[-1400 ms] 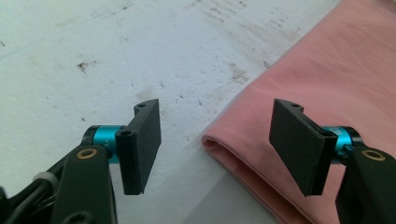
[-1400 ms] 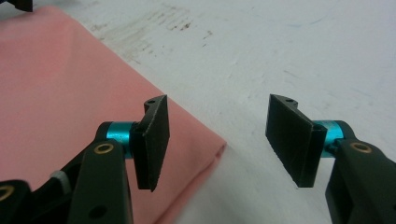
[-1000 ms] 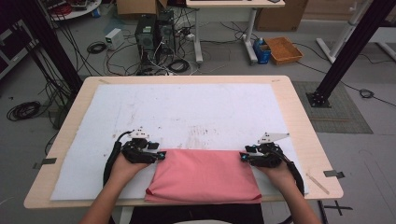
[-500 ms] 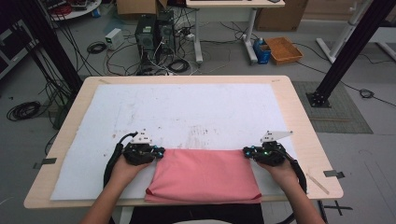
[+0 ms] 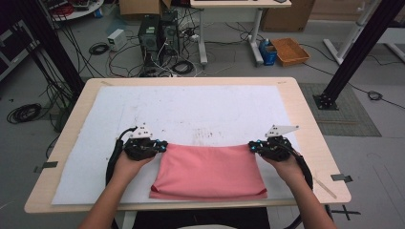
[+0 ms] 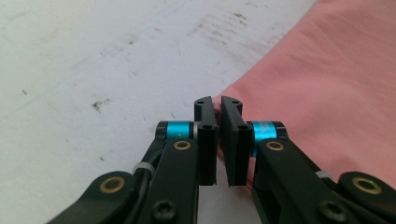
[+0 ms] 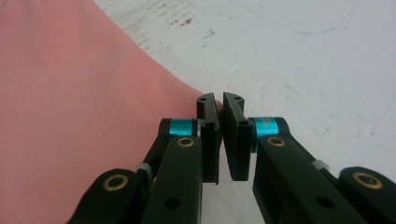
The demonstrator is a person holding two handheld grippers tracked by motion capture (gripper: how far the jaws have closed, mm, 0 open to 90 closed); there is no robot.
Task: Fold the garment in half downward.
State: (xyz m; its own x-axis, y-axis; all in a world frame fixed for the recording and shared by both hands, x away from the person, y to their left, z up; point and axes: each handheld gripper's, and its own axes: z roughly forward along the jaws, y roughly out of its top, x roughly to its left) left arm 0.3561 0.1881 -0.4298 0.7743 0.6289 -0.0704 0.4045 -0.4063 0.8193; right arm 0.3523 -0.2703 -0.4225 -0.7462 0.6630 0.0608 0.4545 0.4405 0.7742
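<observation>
I hold the pink cloth (image 5: pixel 208 171) at lower centre of the high view, left gripper (image 5: pixel 161 147) and right gripper (image 5: pixel 252 147) each pinching a far corner, jaws pressed together, probably to keep its far edge taut above the white mat (image 5: pixel 200 109).

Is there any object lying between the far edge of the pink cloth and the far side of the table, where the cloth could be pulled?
Nothing visible. Beyond the pink cloth lies only the bare white sheet, with some dark smudges. The left tool and right tool pinch its far corners.
</observation>
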